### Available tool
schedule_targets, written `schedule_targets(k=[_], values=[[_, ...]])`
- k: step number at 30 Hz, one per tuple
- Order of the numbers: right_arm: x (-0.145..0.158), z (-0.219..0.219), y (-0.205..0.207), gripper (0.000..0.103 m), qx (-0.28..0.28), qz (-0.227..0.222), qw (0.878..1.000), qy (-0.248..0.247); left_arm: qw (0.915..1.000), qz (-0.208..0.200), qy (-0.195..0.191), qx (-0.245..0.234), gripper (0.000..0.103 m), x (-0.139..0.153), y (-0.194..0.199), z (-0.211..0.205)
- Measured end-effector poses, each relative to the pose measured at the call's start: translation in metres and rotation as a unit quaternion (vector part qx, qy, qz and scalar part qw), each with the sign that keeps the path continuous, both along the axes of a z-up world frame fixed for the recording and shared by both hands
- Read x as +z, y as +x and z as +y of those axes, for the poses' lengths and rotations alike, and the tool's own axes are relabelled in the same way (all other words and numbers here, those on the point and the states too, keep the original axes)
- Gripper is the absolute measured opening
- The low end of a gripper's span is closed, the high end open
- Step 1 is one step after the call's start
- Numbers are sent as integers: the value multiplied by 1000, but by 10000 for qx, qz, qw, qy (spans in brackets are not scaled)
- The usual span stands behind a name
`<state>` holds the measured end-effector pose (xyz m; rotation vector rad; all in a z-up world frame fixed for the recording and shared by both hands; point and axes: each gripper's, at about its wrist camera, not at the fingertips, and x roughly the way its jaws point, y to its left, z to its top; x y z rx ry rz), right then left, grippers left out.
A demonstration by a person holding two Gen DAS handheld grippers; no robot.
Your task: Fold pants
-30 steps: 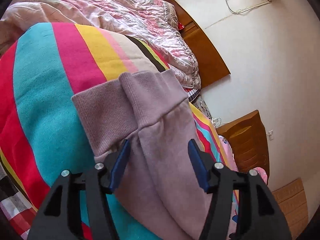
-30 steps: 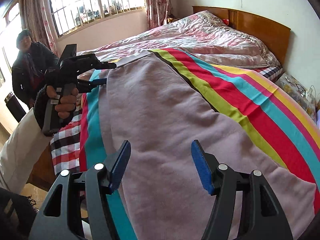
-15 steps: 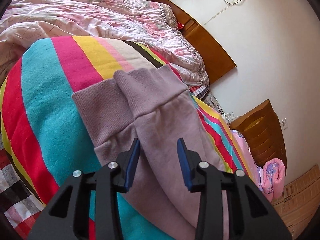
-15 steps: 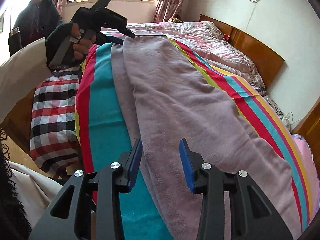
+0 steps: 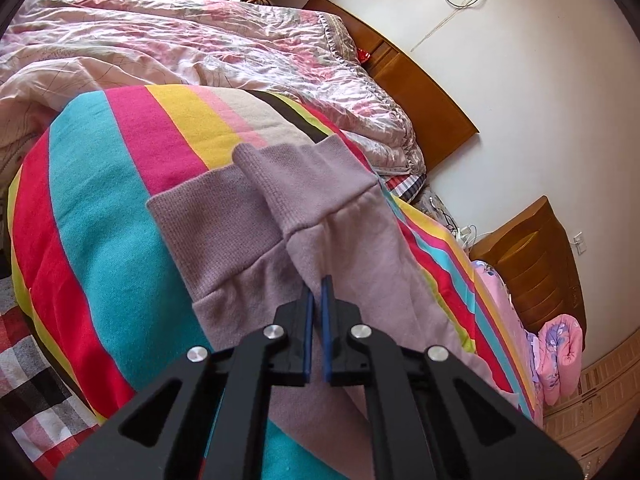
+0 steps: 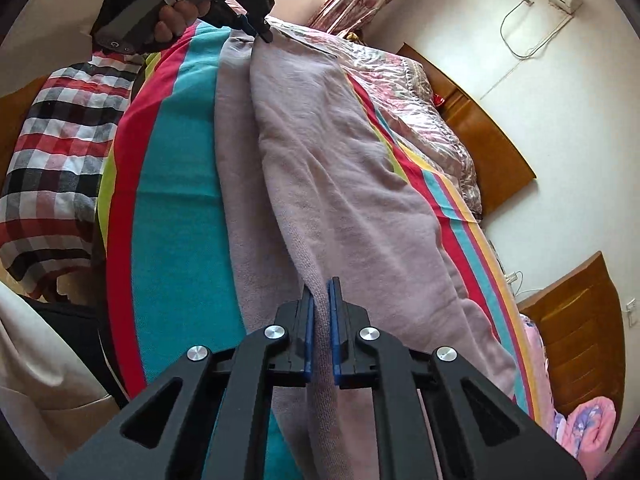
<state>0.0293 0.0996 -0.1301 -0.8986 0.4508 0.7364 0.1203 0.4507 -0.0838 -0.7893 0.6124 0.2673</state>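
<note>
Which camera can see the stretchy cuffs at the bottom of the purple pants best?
The left wrist view: both ribbed cuffs lie spread right ahead of the left tongs. The right wrist view shows them only tiny and far away, partly hidden behind those tongs.

No text, label, brand, number or sign is readable in either view; all surfaces show only colours and patterns.
</note>
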Motion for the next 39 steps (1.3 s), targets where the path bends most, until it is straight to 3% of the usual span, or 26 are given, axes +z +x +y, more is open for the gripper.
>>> schedule_targets(k=[7, 9, 12, 13, 17, 21, 24, 26, 28, 29, 30, 31, 32, 34, 36, 39], values=[[48, -19, 2, 5, -53, -39, 9972, 739, 9974, -520, 502, -8, 3, 51, -26, -11], [46, -18, -5, 5, 87, 11, 9980, 620, 9978, -355, 558, -36, 3, 40, -31, -6], [8, -4, -4, 5, 211, 322, 9991, 192, 9994, 318, 122, 7, 3, -16, -19, 11], [-4, 2, -5, 5, 235, 372, 9990, 24, 9994, 346, 47, -4, 4, -28, -19, 12], [-3, -1, -6, 5, 170, 431, 9988, 154, 9997, 150, 194, 68, 4, -22, -25, 11], [4, -6, -9, 6, 149, 436, 9986, 267, 9984, 344, 443, 120, 4, -10, -29, 5], [-10, -5, -5, 7, 134, 731, 9970, 239, 9975, 576, 372, 195, 4, -24, -30, 6], [-12, -6, -8, 9, 192, 694, 9972, 222, 9981, 484, 298, 227, 6, -26, -34, 9], [-8, -8, -6, 13, 180, 822, 9962, 202, 9975, 431, 441, 352, 16, -20, -38, 8], [-4, -10, -4, 21, 171, 935, 9951, 269, 9961, 484, 568, 474, 42, -16, -39, 9], [1, -15, -2, 31, 192, 1146, 9924, 403, 9926, 598, 805, 688, 54, -10, -42, 7], [6, -20, -1, 54, 241, 1372, 9886, 575, 9859, 697, 1144, 1004, 60, -2, -47, 3], [14, -27, -1, 64, 252, 1476, 9856, 780, 9780, 738, 1457, 1294, 61, 9, -53, -4], [29, -40, -3, 64, 335, 1674, 9784, 1166, 9741, 482, 1762, 1331, 68, 32, -59, -19], [40, -53, 5, 64, 148, 1621, 9766, 1404, 9745, 403, 2027, 876, 72, 46, -46, -38], [47, -73, 36, 64, -488, 1368, 9798, 1379, 9729, 517, 2252, 81, 78, 50, -8, -71]])
